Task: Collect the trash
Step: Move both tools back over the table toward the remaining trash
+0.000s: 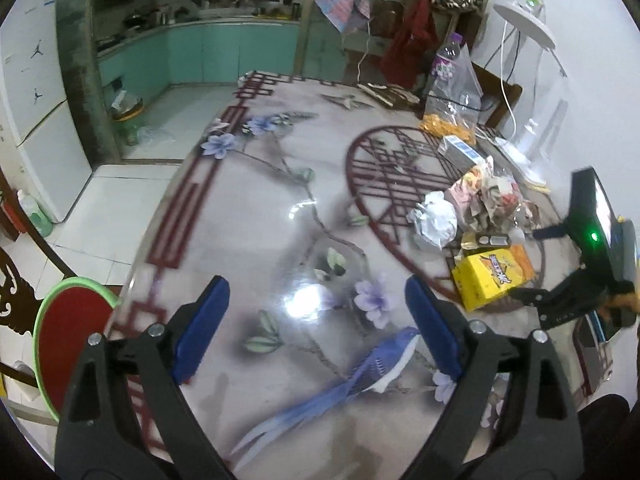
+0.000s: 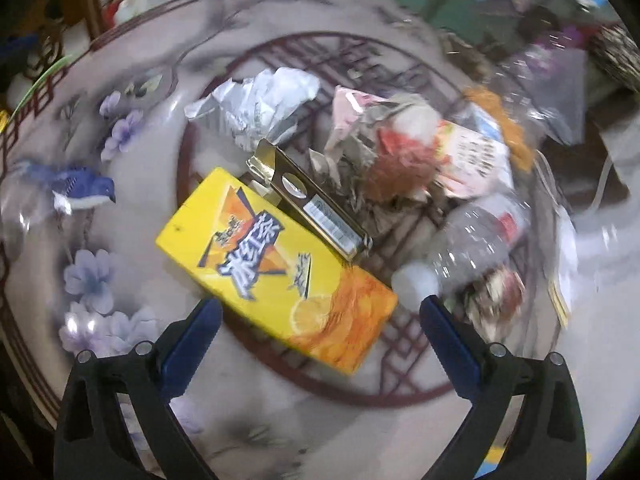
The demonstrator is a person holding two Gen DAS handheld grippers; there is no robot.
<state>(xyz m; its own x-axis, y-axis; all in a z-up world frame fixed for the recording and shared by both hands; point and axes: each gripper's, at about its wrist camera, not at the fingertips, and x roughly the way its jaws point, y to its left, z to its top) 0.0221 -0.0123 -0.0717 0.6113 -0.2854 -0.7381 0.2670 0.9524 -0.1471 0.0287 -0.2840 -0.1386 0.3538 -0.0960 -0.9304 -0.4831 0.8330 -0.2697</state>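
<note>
Lying flat beside crumpled white paper (image 2: 260, 108), a glossy rectangular yellow carton (image 2: 276, 268)

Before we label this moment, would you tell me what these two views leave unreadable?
- Right wrist view: the lettering on the yellow carton is smeared by motion blur.
- Right wrist view: the clear bottle blurs into the crumpled wrappers.
- Left wrist view: the right gripper is partly cut off by the picture's edge.

The yellow carton (image 2: 276, 270) bears large Chinese characters, too blurred to read; the fridge (image 1: 30, 92) carries two Jumpman logos.
</note>
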